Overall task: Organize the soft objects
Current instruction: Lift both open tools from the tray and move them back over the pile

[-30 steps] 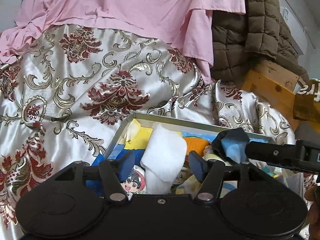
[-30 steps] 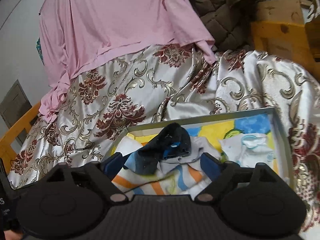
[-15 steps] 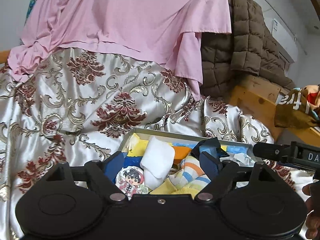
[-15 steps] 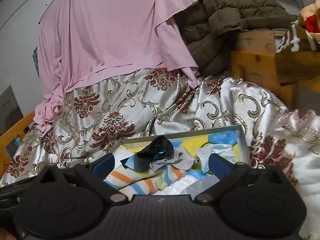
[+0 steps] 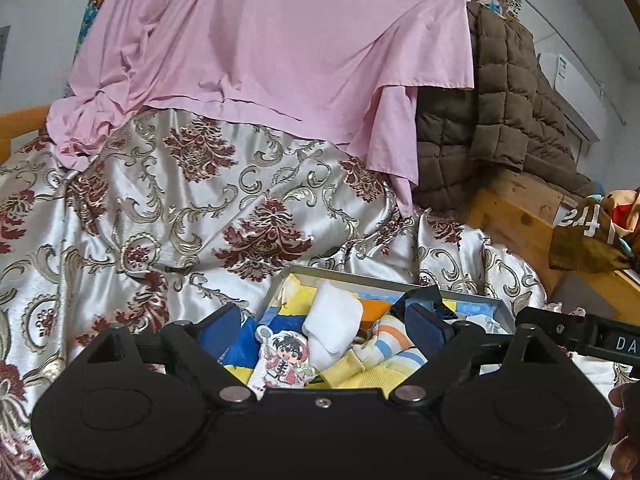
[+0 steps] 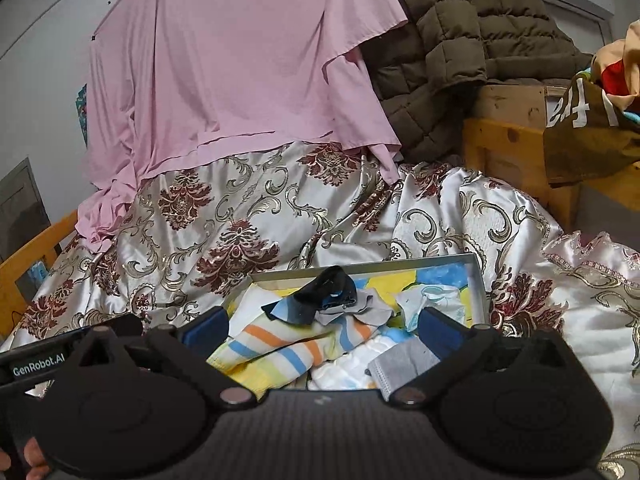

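Observation:
A shallow grey box (image 5: 372,279) (image 6: 478,280) sits on the patterned bedspread and holds several soft items. In the left wrist view I see a white folded cloth (image 5: 332,320), a cartoon boy patch (image 5: 282,362) and a striped yellow sock (image 5: 384,354). In the right wrist view a dark blue sock (image 6: 320,296) lies on the striped sock (image 6: 280,348), beside a grey sock (image 6: 404,360) and a pale printed cloth (image 6: 432,300). My left gripper (image 5: 326,326) is open and empty above the box's near side. My right gripper (image 6: 324,328) is open and empty too.
The silver and maroon bedspread (image 5: 200,208) covers the bed. A pink garment (image 5: 280,48) and a brown quilted jacket (image 5: 500,112) hang behind. A wooden frame (image 6: 508,152) and a brown printed bag (image 6: 588,136) stand at the right.
Both grippers have pulled back and up from the box and opened wider. The white cloth and the dark sock now lie in the box, out of the jaws.

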`<state>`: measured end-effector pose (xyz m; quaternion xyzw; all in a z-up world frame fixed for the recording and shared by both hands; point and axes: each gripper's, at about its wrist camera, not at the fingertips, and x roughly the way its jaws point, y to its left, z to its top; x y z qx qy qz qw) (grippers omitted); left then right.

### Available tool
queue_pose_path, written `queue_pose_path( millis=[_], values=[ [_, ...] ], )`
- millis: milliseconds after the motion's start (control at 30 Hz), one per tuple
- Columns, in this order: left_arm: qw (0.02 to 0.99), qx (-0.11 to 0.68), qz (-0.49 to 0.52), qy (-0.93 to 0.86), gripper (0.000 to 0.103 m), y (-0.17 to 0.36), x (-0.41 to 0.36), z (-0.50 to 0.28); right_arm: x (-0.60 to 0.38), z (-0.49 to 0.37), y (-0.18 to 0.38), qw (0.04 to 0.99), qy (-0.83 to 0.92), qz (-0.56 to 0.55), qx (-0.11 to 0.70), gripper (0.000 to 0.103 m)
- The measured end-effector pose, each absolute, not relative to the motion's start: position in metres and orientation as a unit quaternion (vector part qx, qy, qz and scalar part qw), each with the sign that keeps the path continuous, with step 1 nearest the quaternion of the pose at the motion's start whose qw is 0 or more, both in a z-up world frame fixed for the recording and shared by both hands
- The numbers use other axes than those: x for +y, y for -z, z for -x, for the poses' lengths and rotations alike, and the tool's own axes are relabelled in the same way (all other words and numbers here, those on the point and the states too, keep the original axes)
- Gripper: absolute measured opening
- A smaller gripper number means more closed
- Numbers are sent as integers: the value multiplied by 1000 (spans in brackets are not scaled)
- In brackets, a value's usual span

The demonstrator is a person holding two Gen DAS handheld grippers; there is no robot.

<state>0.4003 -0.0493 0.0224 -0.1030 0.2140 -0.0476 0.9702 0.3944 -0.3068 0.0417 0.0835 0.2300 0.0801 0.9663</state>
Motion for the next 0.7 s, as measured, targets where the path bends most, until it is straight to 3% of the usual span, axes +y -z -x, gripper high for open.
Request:
queue_pose_path(
  millis=[700],
  values=[
    [977,194,83,23,99,-34,-44,-327,-292,-328,-44,971,-73,-48,222,103]
  ],
)
